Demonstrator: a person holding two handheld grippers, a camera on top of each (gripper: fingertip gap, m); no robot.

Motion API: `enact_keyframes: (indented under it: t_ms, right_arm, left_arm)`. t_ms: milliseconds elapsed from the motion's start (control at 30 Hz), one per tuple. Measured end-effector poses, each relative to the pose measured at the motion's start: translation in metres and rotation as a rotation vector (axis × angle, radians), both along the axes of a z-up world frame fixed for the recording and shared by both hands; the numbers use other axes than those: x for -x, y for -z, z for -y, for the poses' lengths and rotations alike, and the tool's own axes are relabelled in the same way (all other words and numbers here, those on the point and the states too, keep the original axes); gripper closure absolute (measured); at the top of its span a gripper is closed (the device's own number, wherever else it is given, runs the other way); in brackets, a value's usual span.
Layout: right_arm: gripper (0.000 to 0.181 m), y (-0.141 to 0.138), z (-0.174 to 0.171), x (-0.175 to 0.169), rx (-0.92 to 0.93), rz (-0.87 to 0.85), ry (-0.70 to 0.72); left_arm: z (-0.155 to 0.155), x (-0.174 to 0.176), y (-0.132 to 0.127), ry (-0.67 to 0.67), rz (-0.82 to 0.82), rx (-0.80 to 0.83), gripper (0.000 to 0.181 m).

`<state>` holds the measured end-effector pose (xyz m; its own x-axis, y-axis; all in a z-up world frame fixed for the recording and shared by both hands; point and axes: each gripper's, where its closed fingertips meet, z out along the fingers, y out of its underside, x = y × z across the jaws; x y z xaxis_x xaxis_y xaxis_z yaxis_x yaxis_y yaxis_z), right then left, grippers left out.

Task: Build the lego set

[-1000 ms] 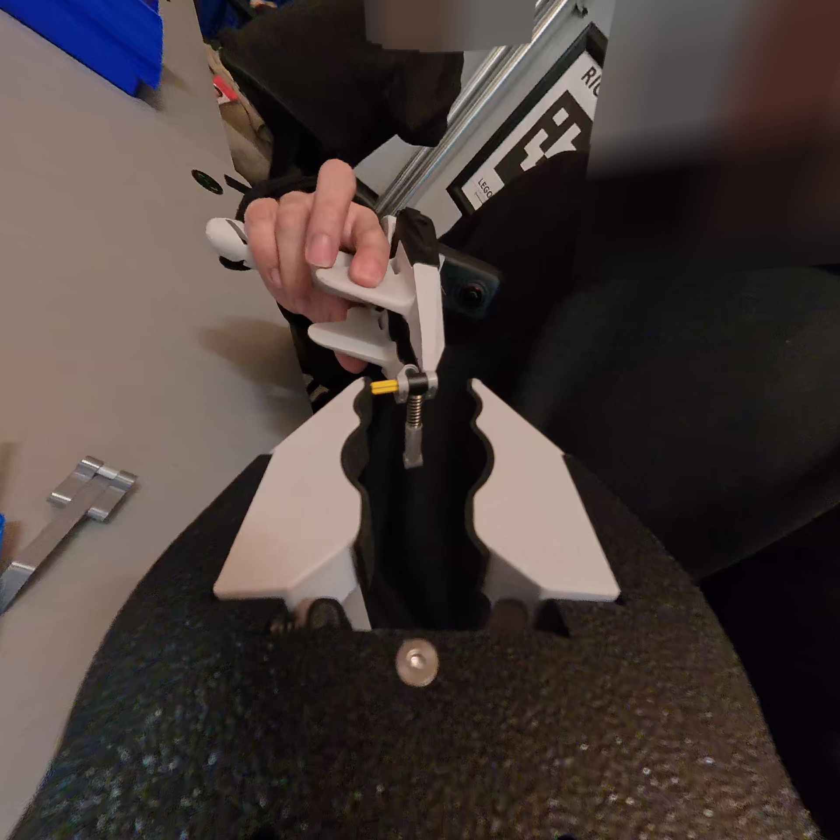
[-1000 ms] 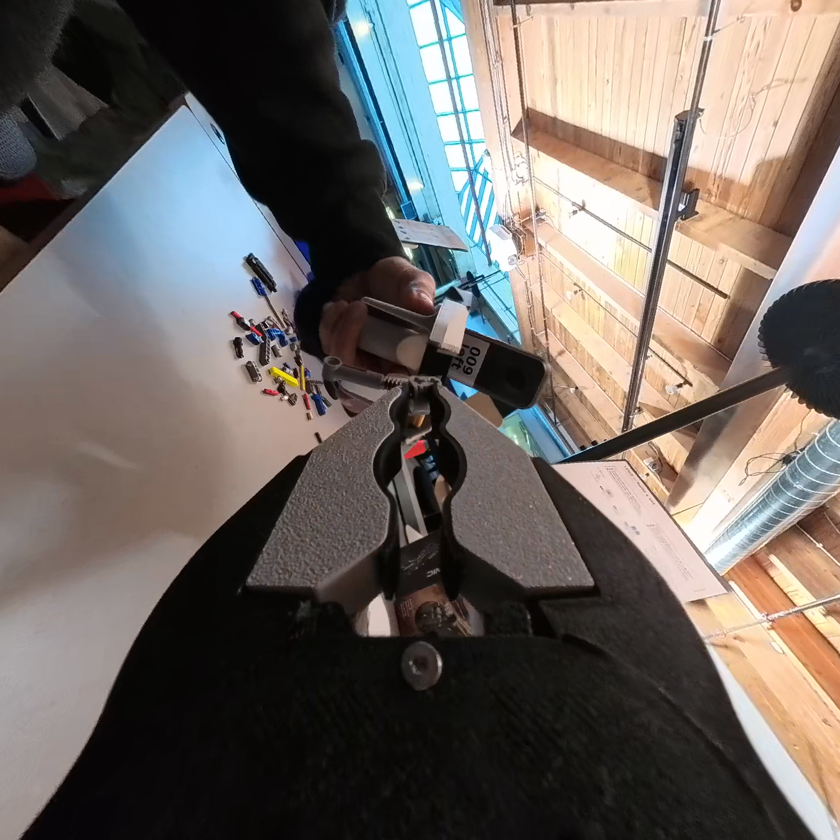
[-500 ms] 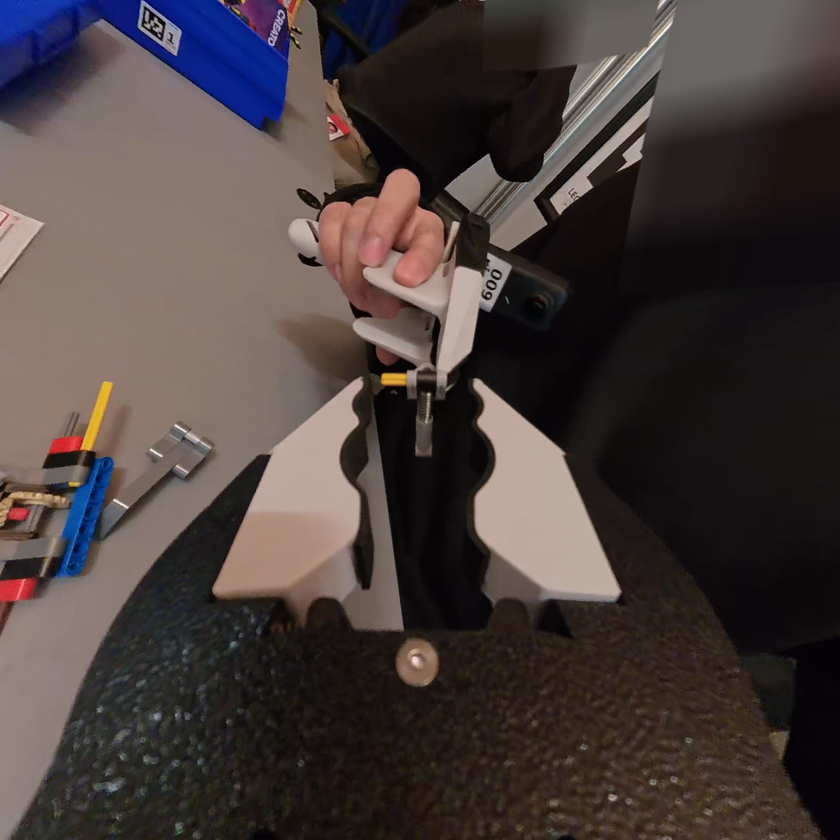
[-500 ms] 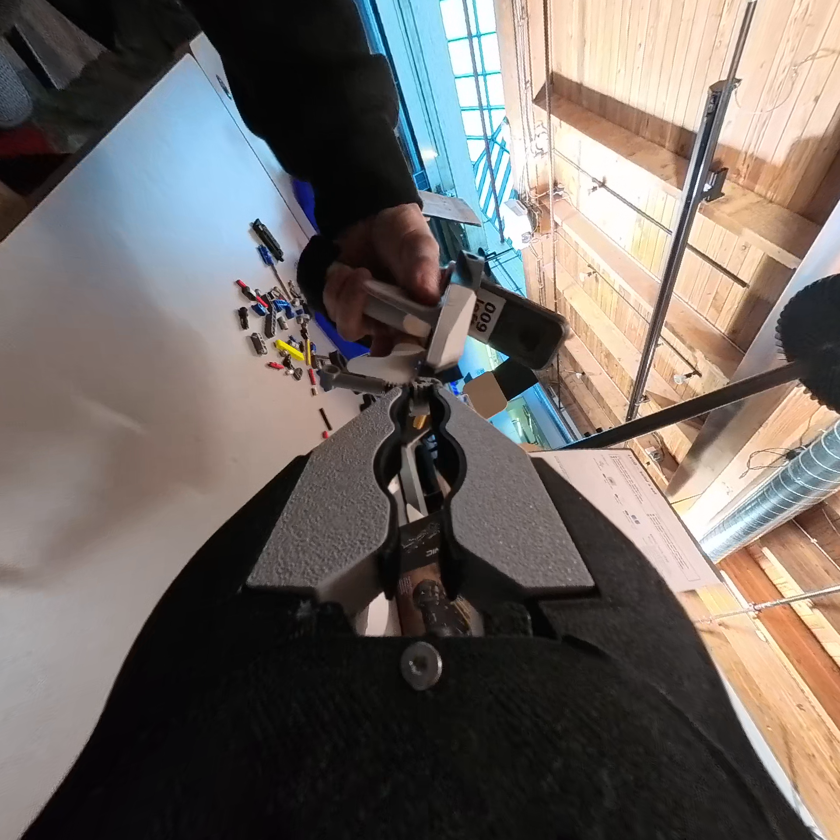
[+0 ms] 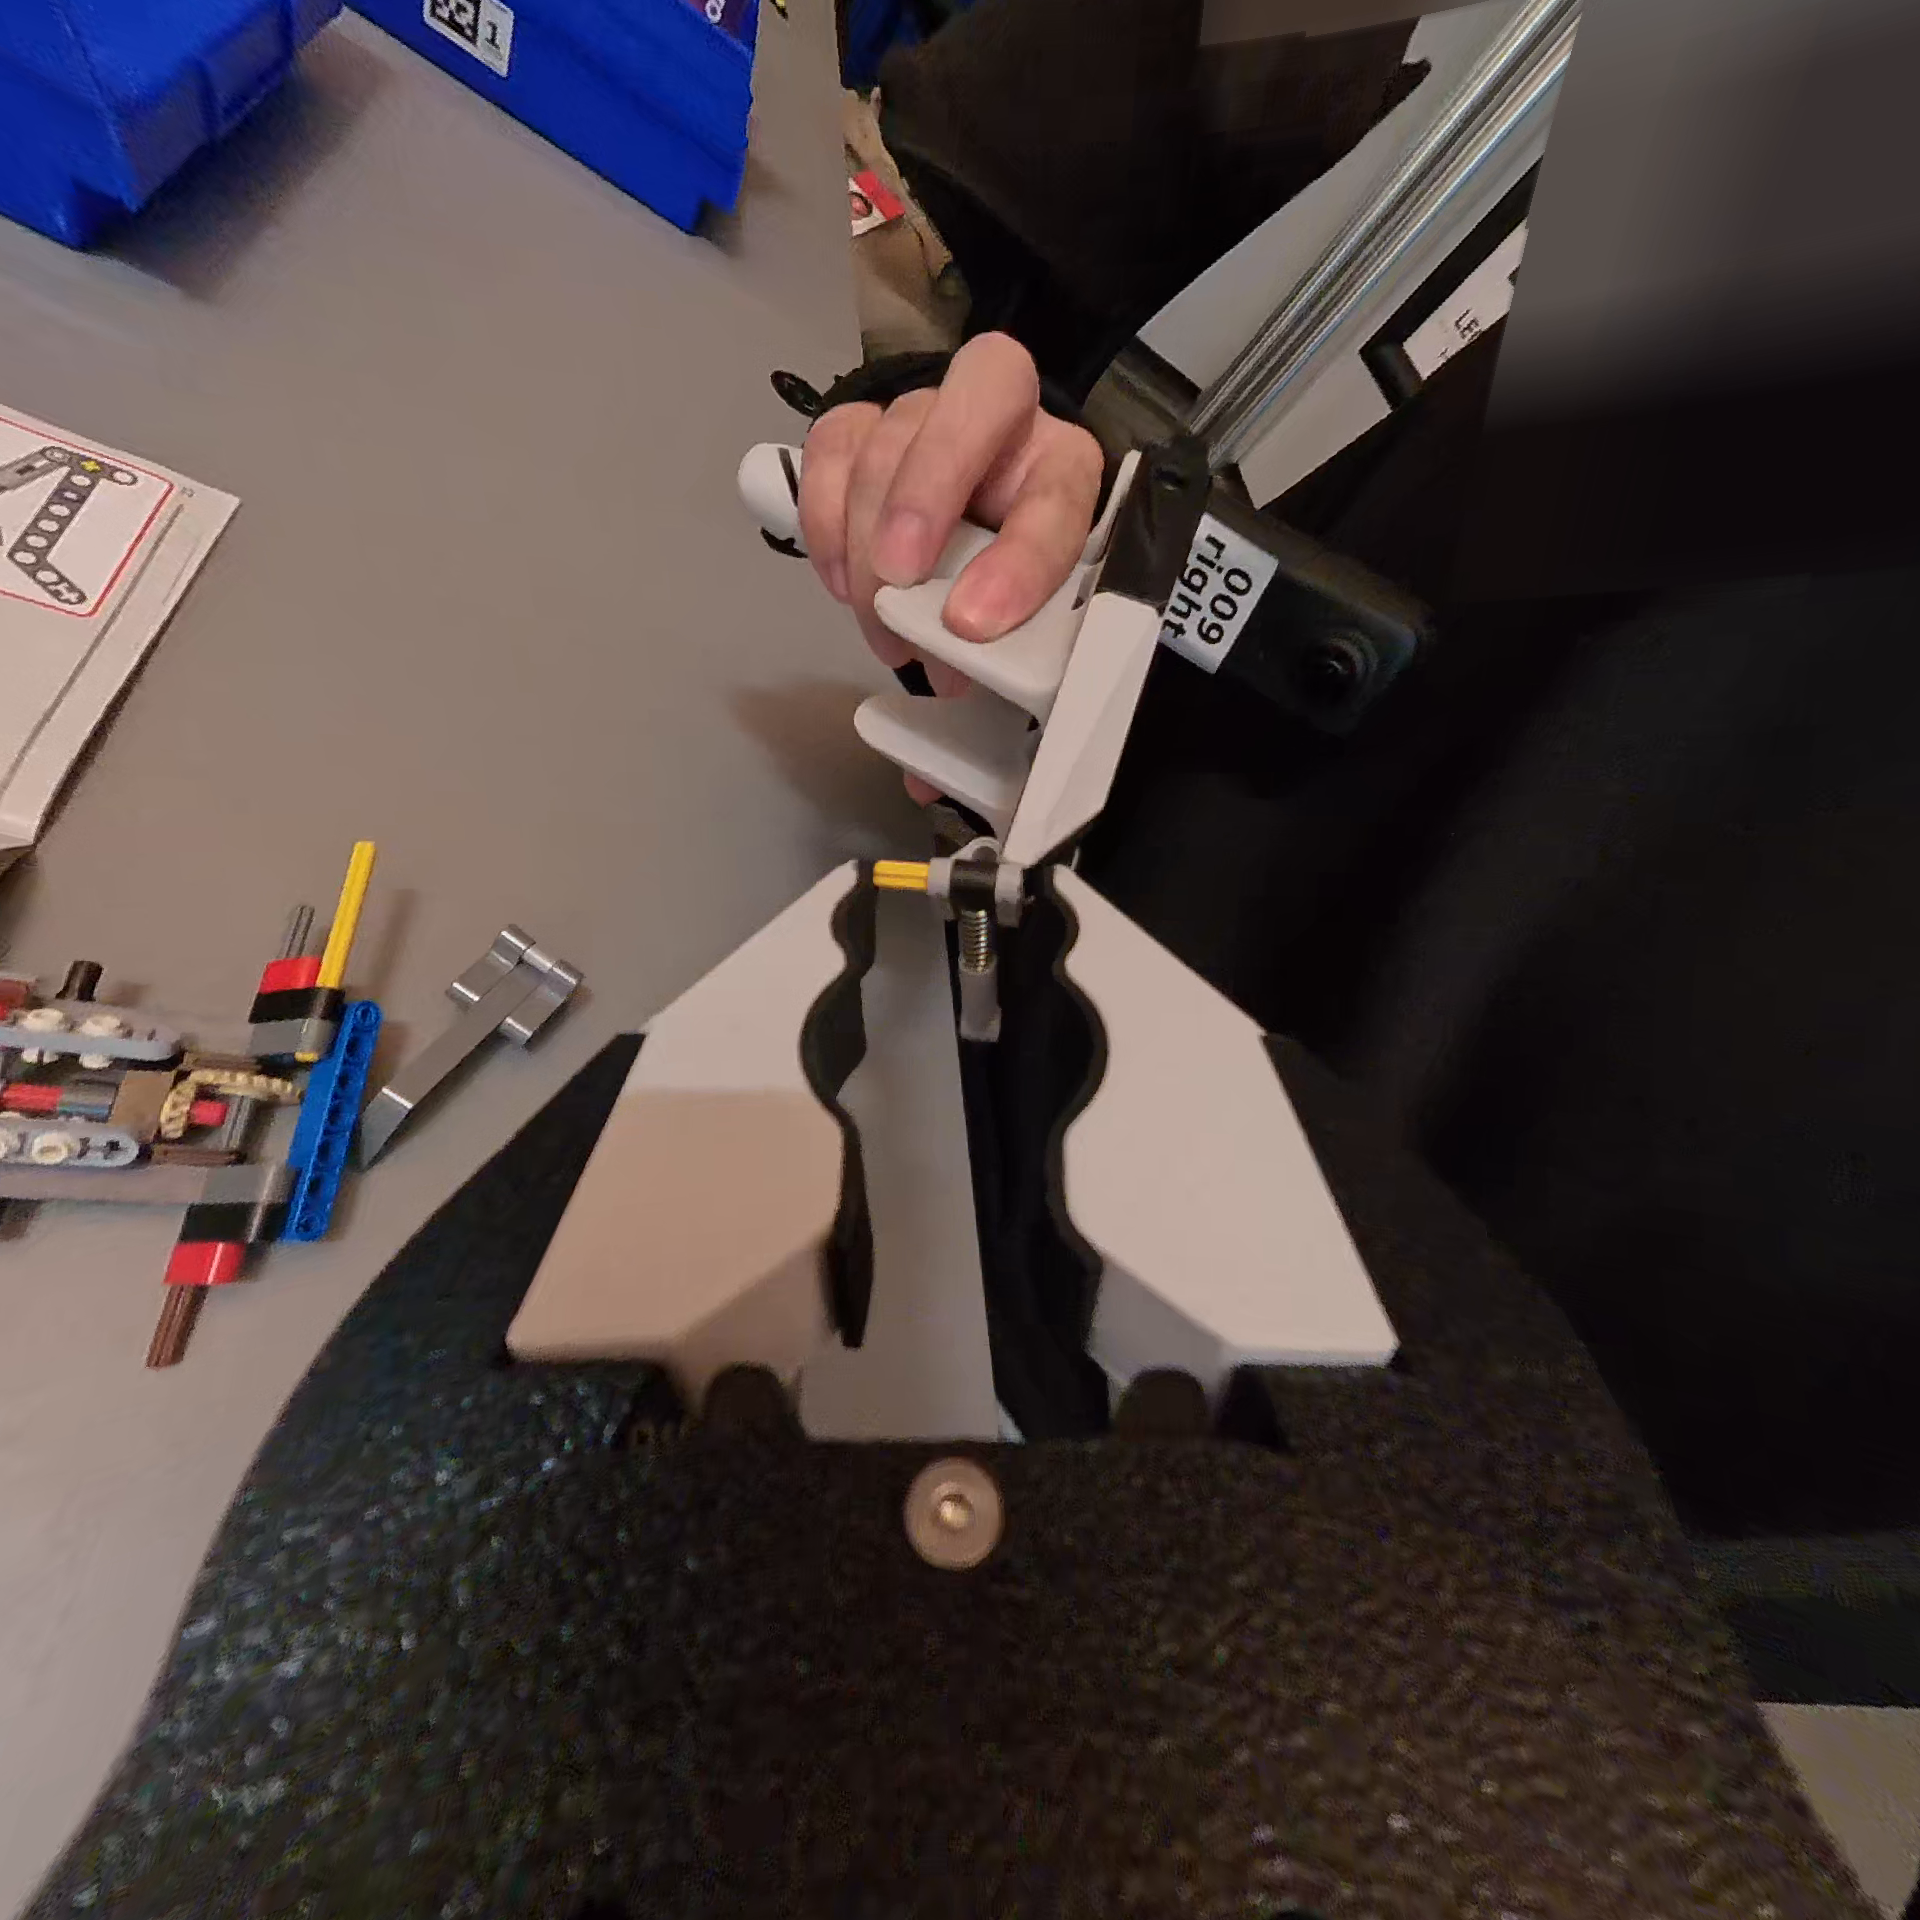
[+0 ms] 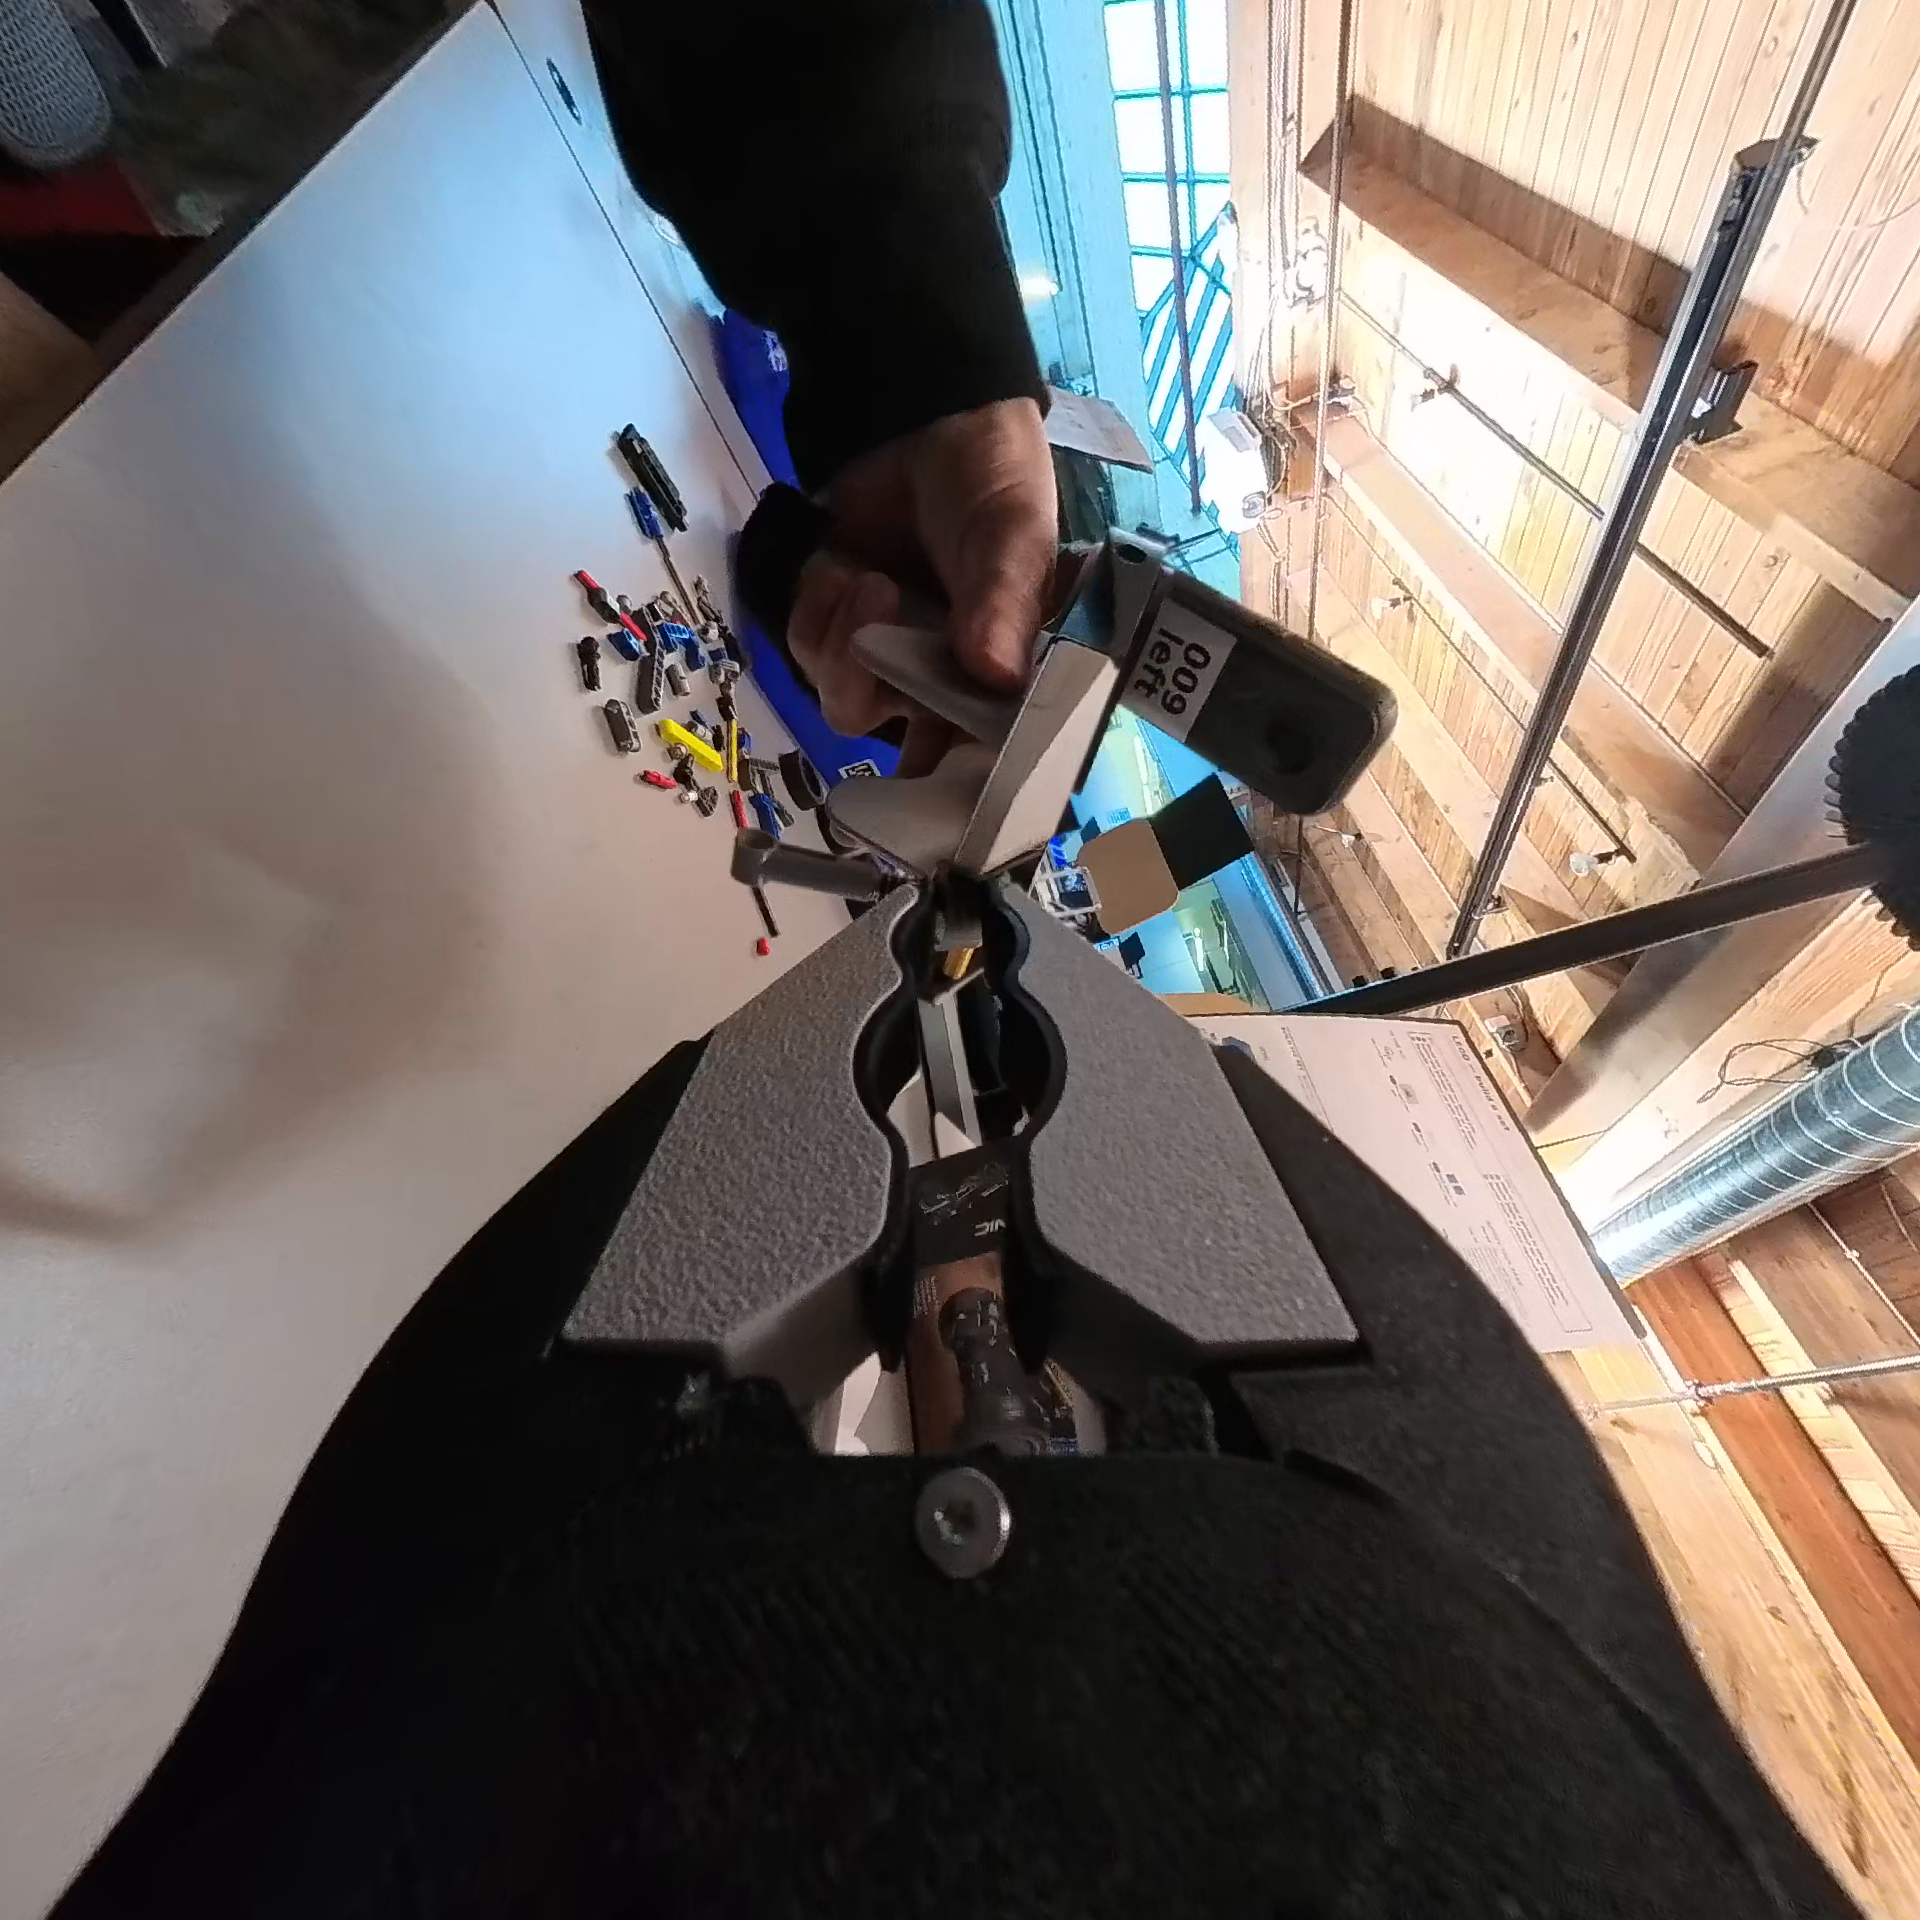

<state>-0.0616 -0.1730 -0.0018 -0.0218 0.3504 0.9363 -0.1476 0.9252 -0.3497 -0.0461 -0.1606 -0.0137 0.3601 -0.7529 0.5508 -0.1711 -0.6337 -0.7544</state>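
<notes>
Build in progress, both wrist views. A partial assembly [image 5: 156, 1101] of grey, blue, red and black beams with a yellow axle lies on the grey tabletop [image 5: 499, 520] near its left edge; a loose grey part [image 5: 478, 1029] lies just beside it, and an instruction sheet [image 5: 73, 582] farther back. The right gripper [image 5: 1023, 857], jaws pressed together, pinches a small spring piece [image 5: 971, 914] with a yellow pin, held in the air well off the tabletop. The left gripper [image 5: 951, 904] meets the piece with jaws spread; whether they touch it cannot be told. In the right wrist view many loose pieces [image 6: 675, 707] lie unsorted on the tabletop, so most of the set appears unbuilt.
</notes>
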Motion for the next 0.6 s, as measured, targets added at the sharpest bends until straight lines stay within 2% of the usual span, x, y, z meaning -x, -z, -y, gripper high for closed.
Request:
enact_keyframes:
  t_ms: [233,600]
  right_arm:
    - [0.176,0.001,0.0,0.0,0.02,0.019,-0.008]
    - [0.175,0.012,-0.001,-0.001,0.034,0.096,-0.015]
  left_arm:
    - [-0.001,0.0,0.0,0.0,-0.009,-0.008,0.153]
    - [-0.003,0.003,0.012,-0.008,-0.121,-0.045,0.157]
